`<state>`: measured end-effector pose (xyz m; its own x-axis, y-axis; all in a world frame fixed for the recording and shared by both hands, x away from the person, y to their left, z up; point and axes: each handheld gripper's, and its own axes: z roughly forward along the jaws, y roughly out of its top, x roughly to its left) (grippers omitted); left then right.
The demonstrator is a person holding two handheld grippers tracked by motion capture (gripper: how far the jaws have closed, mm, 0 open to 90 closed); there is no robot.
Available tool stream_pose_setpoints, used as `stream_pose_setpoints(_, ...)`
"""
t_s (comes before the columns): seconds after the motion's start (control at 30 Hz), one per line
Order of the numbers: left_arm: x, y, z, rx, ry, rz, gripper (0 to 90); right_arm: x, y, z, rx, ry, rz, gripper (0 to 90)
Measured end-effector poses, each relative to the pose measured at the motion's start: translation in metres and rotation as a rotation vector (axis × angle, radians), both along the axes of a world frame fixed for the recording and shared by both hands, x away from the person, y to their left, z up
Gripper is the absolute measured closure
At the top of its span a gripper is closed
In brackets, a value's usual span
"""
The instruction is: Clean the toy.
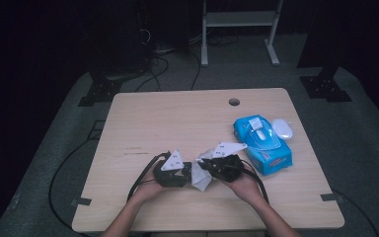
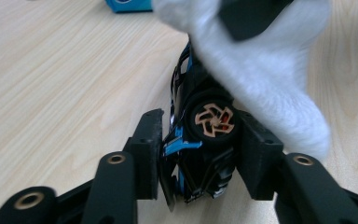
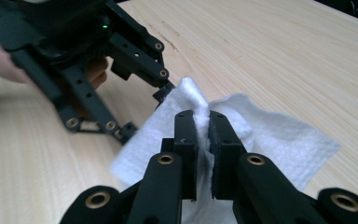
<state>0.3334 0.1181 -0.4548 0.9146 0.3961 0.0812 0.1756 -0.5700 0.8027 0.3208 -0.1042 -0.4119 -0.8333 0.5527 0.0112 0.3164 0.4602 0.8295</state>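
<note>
Item, left side: left gripper (image 1: 185, 174), held in the person's left hand (image 1: 150, 190) low over the near middle of the table (image 1: 143, 118). Its jaws pinch a small black toy car (image 2: 200, 140) with blue trim and a copper-spoked wheel (image 2: 214, 120), one pad on either flank; the car appears gripped end-up, though the close view makes its full shape hard to read.

Item, centre: white wipe (image 1: 201, 175), hanging between the two grippers and draped over the upper part of the car in the left gripper view.

Item, right of centre: right gripper (image 3: 203, 140), jaws pressed together on a bunched fold of the wipe, the rest of the sheet spread behind the pads toward the tabletop.

Item, far right: blue wipe pack (image 1: 262, 143) lying flat on the table, its lid (image 1: 282, 128) flipped open beside it, well apart from the hands.

Step in hand, as judged: wiping the toy car clean while the other gripper steadies it. Next move calls for drawing the cloth across the car's body and wheel with the left grip firm enough that the car does not twist out.
</note>
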Motion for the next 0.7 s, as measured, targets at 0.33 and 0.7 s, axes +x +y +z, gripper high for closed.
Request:
stream_pose_setpoints(0.33, 0.002, 0.005, -0.008, -0.002, 0.047, 0.019, 55.7, 0.008, 0.028, -0.009, -0.033, 0.022, 0.026, 82.7)
stream_pose_setpoints(0.7, 0.002, 0.004, -0.009, 0.003, 0.022, 0.019, 58.1, 0.01, 0.03, -0.011, -0.029, 0.017, 0.005, 82.5)
